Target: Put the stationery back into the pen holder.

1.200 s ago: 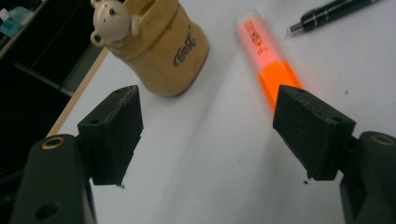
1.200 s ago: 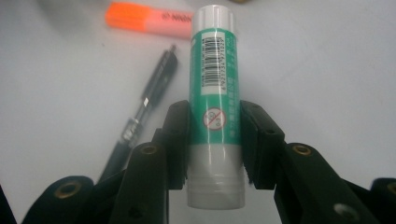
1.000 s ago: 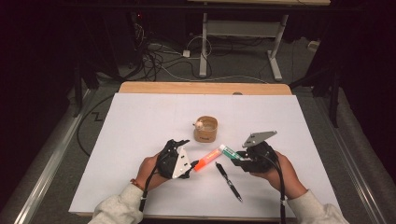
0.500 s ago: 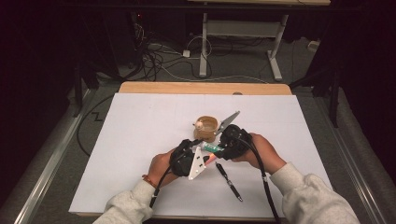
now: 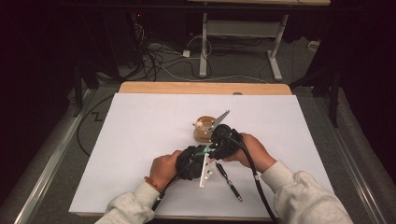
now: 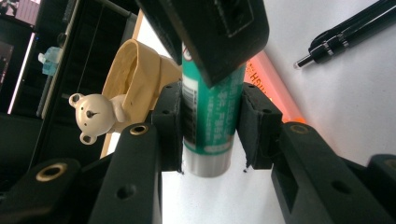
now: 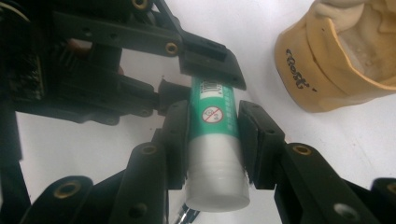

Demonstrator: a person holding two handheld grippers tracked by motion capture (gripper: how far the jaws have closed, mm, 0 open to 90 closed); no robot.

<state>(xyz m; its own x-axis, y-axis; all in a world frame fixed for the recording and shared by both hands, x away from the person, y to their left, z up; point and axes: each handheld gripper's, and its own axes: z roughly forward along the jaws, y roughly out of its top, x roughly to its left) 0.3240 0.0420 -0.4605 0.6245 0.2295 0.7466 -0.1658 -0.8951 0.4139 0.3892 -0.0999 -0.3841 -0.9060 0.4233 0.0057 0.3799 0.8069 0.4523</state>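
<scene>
Glue stick (image 7: 214, 140) clamped between both grippers, cup (image 7: 336, 60) near

You have on the white table (image 5: 140, 140): one tan cup (image 5: 201, 134) with a small bear figure (image 6: 93, 116) at its rim, near the middle; one black pen (image 5: 229, 182) lying flat toward the near edge; one orange marker (image 6: 275, 88) beside the pen.

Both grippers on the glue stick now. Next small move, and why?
Probably pull the two ends apart to uncap. The left gripper, whose jaws have just been closing, clamps the glue stick on its green body, and the right gripper clamps the same stick by its white end, above the table.
</scene>
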